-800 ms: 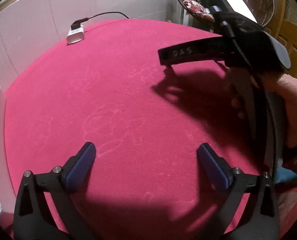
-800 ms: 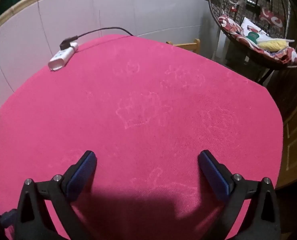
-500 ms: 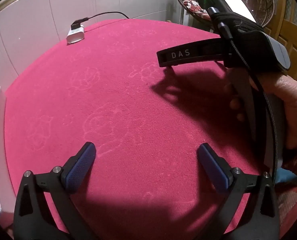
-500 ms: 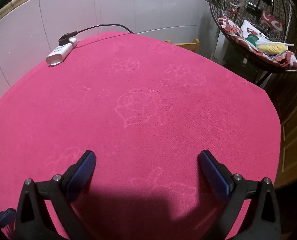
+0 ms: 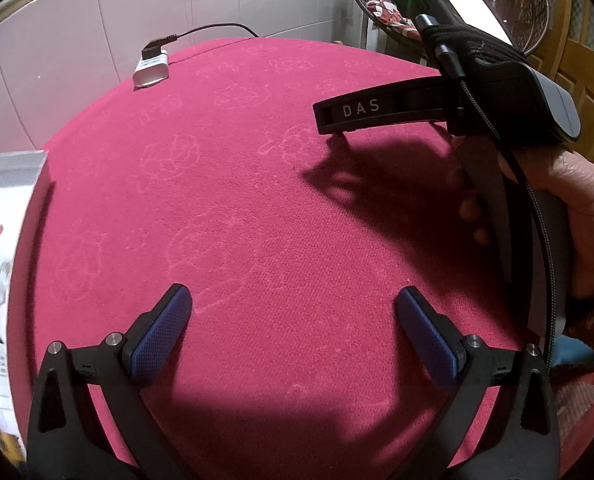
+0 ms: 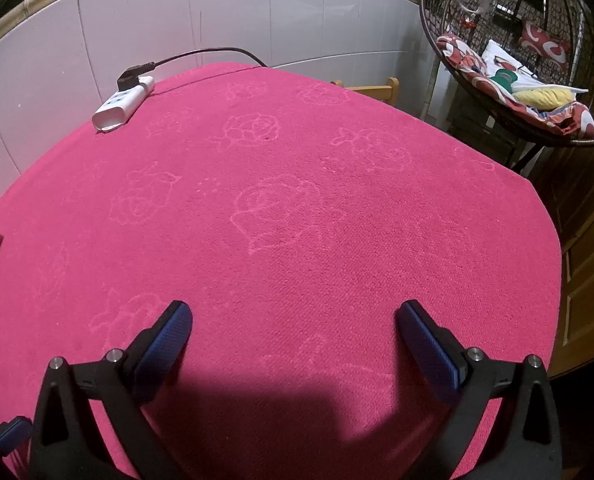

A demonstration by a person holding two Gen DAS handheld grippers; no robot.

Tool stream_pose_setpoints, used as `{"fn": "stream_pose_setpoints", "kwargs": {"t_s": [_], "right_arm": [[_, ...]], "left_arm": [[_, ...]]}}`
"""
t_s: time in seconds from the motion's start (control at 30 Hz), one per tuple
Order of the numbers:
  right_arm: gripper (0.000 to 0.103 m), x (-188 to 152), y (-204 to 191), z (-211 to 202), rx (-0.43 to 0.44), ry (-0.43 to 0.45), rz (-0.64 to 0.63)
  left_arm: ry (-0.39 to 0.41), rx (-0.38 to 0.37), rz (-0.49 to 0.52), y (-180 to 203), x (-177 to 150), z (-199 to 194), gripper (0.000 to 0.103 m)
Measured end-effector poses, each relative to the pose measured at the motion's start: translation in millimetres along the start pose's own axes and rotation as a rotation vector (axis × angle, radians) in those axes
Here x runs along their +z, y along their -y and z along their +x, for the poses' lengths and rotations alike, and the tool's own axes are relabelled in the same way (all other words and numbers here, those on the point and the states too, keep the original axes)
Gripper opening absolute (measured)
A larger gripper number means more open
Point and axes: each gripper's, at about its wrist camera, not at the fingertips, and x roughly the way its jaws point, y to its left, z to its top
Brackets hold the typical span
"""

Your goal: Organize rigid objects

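My left gripper (image 5: 293, 312) is open and empty above the red embossed tablecloth (image 5: 257, 208). My right gripper (image 6: 293, 320) is open and empty over the same cloth (image 6: 281, 208). In the left wrist view the right gripper's black body (image 5: 381, 110), marked DAS, hangs over the table's right side, held by a hand (image 5: 577, 216). A white and grey box (image 5: 5, 216) stands at the table's left edge. No other loose object lies on the cloth within view.
A white power strip (image 5: 151, 70) with a black plug and cable lies at the far edge; it also shows in the right wrist view (image 6: 123, 104). White tiled wall (image 6: 217, 20) behind. A wicker hanging chair (image 6: 517, 80) with cushions stands off the right.
Both views have shifted slightly; the box at the left edge shows more in the left wrist view. Both grippers have stayed open.
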Motion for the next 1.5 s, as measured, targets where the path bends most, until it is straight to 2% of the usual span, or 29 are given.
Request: {"fn": "stream_pose_setpoints", "kwargs": {"t_s": [1.5], "right_arm": [[0.103,0.7,-1.0,2.4,-0.001,0.000,-0.002]], "left_arm": [[-0.001,0.002,0.002,2.8,2.3,1.2,0.103]]}}
